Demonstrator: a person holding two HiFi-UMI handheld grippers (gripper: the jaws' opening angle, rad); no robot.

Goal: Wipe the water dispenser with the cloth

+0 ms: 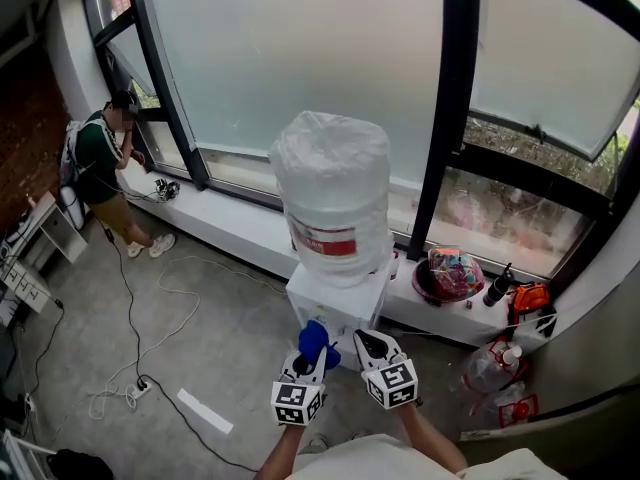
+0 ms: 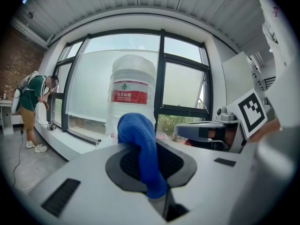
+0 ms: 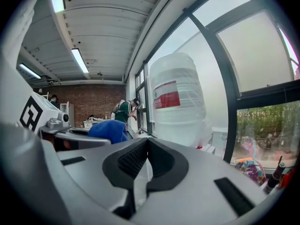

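A blue cloth point(image 1: 313, 342) is pinched in the left gripper point(image 1: 309, 364), just in front of the water dispenser point(image 1: 336, 304) and not touching it. The left gripper view shows what the head view cannot: the cloth point(image 2: 140, 146) is clamped between the left gripper's point(image 2: 155, 173) dark pads, with a thick fold rising above them and a short end hanging below. The right gripper point(image 1: 367, 341) is level with the left one, just beside it. The right gripper view shows the right gripper's point(image 3: 143, 162) jaws pressed together with nothing between them, and the cloth point(image 3: 108, 129) to their left. Only the head view shows the dispenser's white cabinet, standing on the floor against a white windowsill point(image 1: 232, 220). All three views show the large plastic-wrapped bottle point(image 1: 331, 196) with a red label on top. On the sill to the right sits a dark bowl point(image 1: 449, 274) of colourful items. A cable point(image 1: 150, 340) trails across the grey floor. A person point(image 1: 101, 163) in a green top stands at the window, well away on the left. Only the right gripper view shows a brick wall point(image 3: 93, 102) behind the person.
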